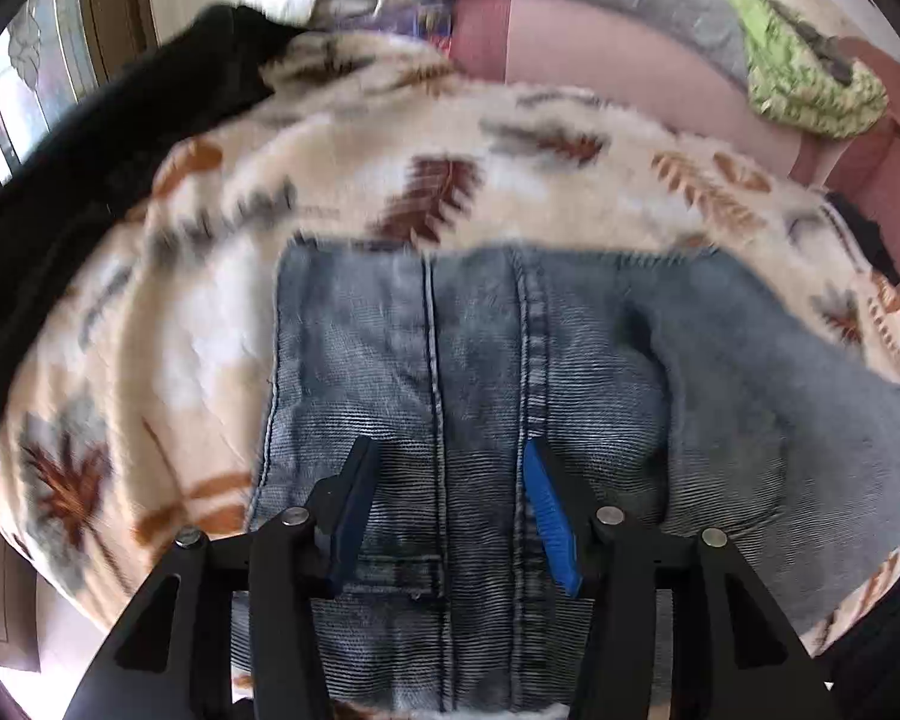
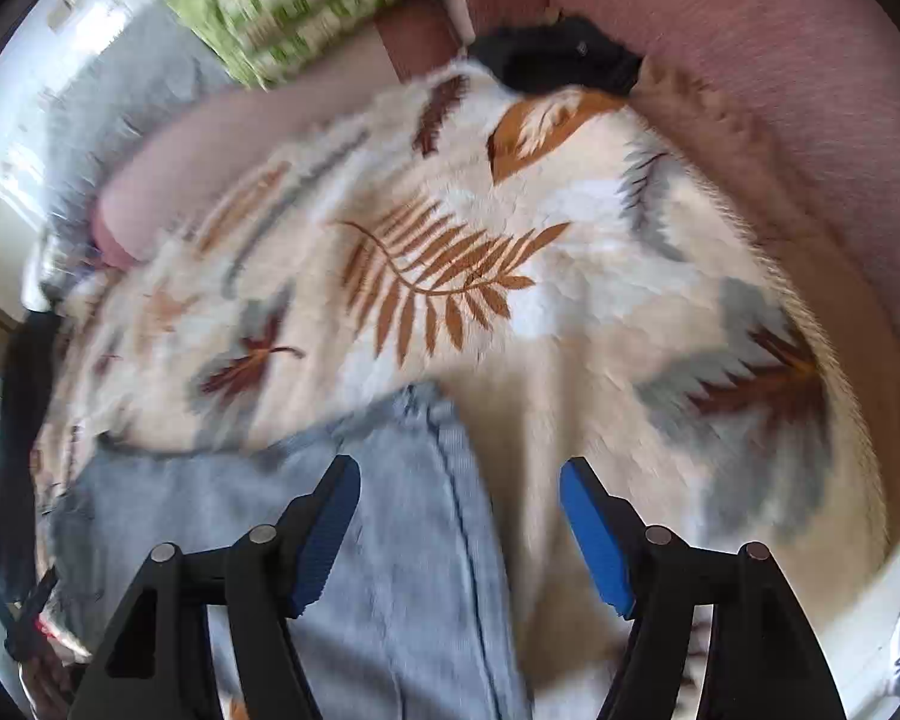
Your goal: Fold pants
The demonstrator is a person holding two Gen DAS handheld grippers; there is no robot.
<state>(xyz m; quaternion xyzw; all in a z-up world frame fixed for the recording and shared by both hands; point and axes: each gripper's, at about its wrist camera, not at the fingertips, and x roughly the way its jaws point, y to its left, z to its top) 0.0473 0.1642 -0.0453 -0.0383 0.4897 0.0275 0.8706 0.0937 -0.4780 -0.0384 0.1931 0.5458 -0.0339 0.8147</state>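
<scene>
Blue denim pants (image 1: 468, 396) lie on a cream leaf-print blanket (image 1: 354, 180), with a paler inside-out part lying over their right side (image 1: 780, 420). My left gripper (image 1: 447, 450) is open just above the denim, its fingers straddling the two seams. In the right wrist view the pale denim (image 2: 390, 540) reaches in from the lower left, its seamed edge running between the fingers. My right gripper (image 2: 459, 468) is open above that edge and the blanket (image 2: 570, 276). Neither gripper holds anything.
A black garment (image 1: 90, 168) lies over the blanket's left side. A pink sofa (image 1: 618, 54) runs behind, with a green patterned cloth (image 1: 804, 72) and grey and white cloths on it. A black object (image 2: 558, 63) sits at the blanket's far edge.
</scene>
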